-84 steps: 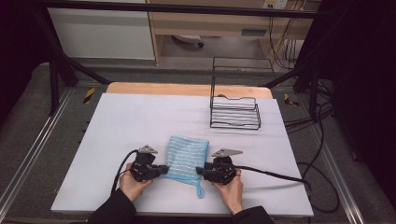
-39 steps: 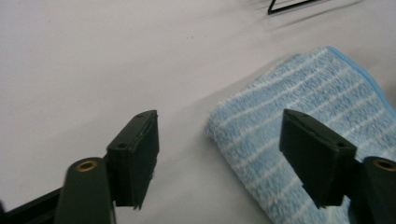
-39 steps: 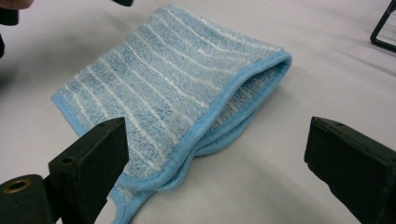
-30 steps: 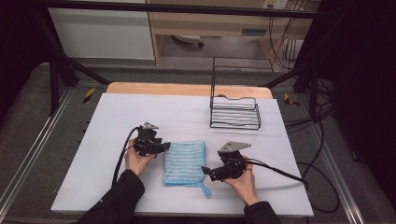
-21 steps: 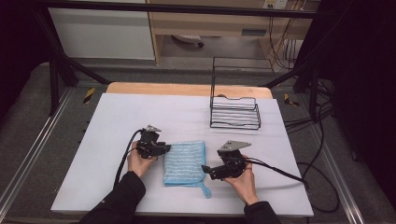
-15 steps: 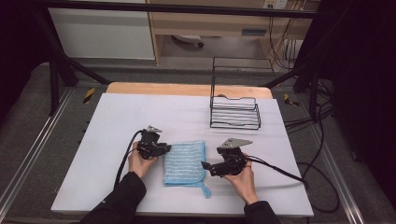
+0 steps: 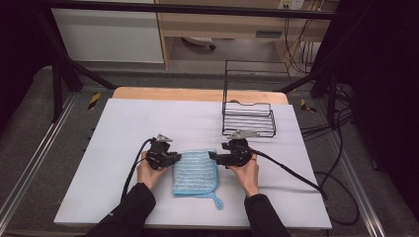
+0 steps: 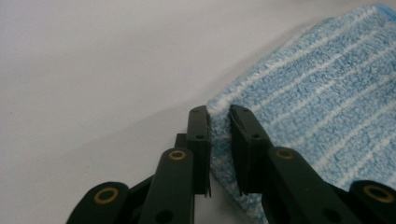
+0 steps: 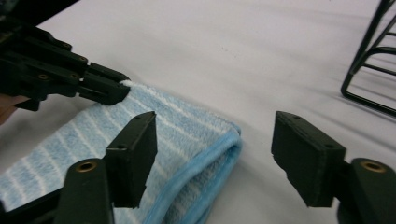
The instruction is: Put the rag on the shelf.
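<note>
A folded light-blue striped towel [image 7: 195, 173] lies on the white table top [image 7: 148, 118], with a hanging loop at its near right corner. My left gripper [image 7: 173, 158] is at the towel's far left corner; its jaws have just been closing and now pinch the towel's edge [image 8: 299, 93] between the pads [image 8: 200, 128]. My right gripper [image 7: 213, 156] is at the far right corner. Its jaws have been closing too but still stand apart, either side of the folded corner [image 9: 219, 135], without touching it. The left gripper [image 9: 100, 88] shows across the towel.
A black wire rack [image 7: 248, 118] stands on the table just behind the right gripper, its foot close by in the right gripper view [image 9: 369, 88]. Cables trail from both grippers. The table's wooden far edge [image 7: 197, 94] lies beyond.
The right gripper moved from the towel's near right side up to its far right corner, its jaws narrowing. The left gripper stayed put and its jaws closed onto the towel's edge.
</note>
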{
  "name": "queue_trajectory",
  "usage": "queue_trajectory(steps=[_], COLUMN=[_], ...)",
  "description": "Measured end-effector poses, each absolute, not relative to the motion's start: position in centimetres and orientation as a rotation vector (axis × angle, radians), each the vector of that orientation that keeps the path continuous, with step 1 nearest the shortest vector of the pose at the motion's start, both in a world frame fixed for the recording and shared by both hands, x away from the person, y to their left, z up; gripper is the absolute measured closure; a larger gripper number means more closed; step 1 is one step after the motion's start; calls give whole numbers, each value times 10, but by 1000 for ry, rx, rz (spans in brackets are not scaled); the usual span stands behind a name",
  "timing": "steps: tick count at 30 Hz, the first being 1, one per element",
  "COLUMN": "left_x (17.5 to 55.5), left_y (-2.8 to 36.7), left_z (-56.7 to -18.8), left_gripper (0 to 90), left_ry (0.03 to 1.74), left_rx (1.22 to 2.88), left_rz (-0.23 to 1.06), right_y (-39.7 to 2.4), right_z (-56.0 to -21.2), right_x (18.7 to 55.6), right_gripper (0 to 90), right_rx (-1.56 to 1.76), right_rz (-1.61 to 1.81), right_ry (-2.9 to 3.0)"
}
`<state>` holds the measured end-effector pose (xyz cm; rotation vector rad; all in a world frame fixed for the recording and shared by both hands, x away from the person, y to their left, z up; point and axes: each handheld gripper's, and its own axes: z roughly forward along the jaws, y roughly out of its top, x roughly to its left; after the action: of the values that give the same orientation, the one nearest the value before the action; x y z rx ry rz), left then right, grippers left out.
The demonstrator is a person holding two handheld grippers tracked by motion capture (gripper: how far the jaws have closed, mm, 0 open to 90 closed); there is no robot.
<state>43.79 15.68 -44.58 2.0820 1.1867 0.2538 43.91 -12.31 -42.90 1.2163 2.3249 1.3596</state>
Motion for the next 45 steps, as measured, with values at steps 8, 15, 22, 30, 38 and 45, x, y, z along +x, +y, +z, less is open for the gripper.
queue_trajectory(steps=[8,15,22,30,38,45], left_x=[438,438,438,439,437,430], left_y=[157,157,158,159,162,165], left_z=[-446,-447,-446,-446,-442,-430], left_gripper=[774,774,774,811,826,825], left_ry=[1176,1170,1171,1193,1181,1148], left_rx=[2083,2083,2082,2061,2027,1996], left_rz=[260,259,253,226,220,232], right_y=[-113,-111,-110,-111,-113,-116], right_z=[-450,-455,-454,-453,-447,-436], right_x=[452,452,452,456,454,446], right_gripper=[458,564,693,778,798,800], right_rx=[1240,1268,1315,1354,1371,1338], right_rz=[1252,1253,1282,1297,1319,1370], right_ry=[2397,2449,2488,2513,2493,2455])
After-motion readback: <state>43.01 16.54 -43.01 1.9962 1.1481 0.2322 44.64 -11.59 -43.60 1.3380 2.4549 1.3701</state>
